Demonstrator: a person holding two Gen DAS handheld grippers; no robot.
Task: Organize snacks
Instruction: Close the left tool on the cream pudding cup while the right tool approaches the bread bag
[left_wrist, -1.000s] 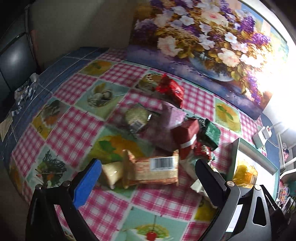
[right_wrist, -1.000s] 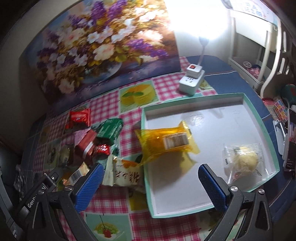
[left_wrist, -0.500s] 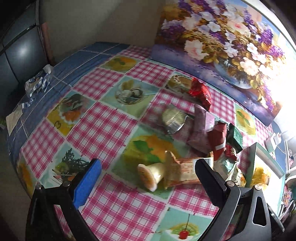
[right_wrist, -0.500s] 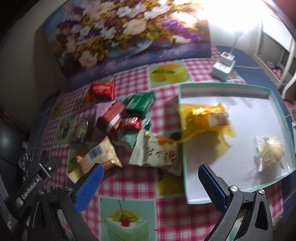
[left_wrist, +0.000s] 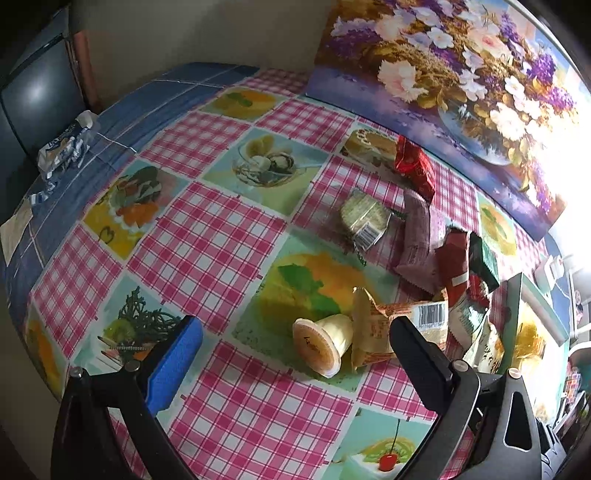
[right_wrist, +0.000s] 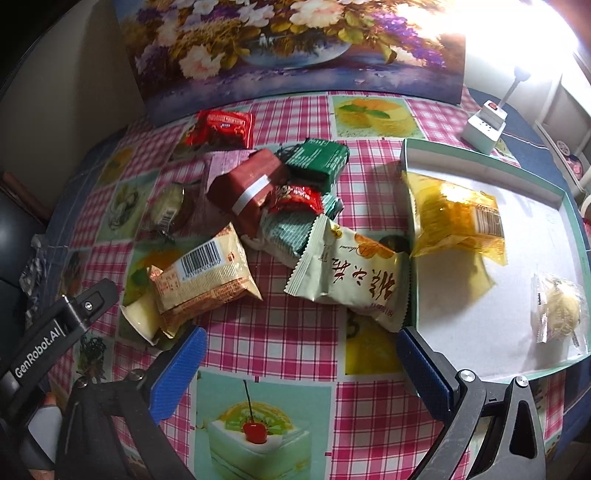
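A heap of wrapped snacks lies on the checked tablecloth. A barcoded beige packet (right_wrist: 207, 280) (left_wrist: 399, 328) rests against a tipped jelly cup (left_wrist: 323, 345). A pale green packet (right_wrist: 351, 280) leans on the teal tray (right_wrist: 410, 258). The tray holds a yellow packet (right_wrist: 458, 221) and a clear-wrapped bun (right_wrist: 557, 310). Behind lie a maroon bar (right_wrist: 247, 188), a green packet (right_wrist: 319, 160) and a red packet (right_wrist: 221, 129). My left gripper (left_wrist: 295, 354) is open, the jelly cup between its fingers' line. My right gripper (right_wrist: 299, 363) is open above bare cloth, empty.
A large flower painting (right_wrist: 295, 48) stands along the table's back. A white power strip (right_wrist: 484, 129) with a lamp sits behind the tray. A crumpled wrapper (left_wrist: 62, 147) lies on the blue cloth at the far left edge. A hand (right_wrist: 44, 424) holds the left tool.
Both grippers have drawn back and swung left. The snack heap now sits further right in the left view and nearer the centre in the right view. Both stay open.
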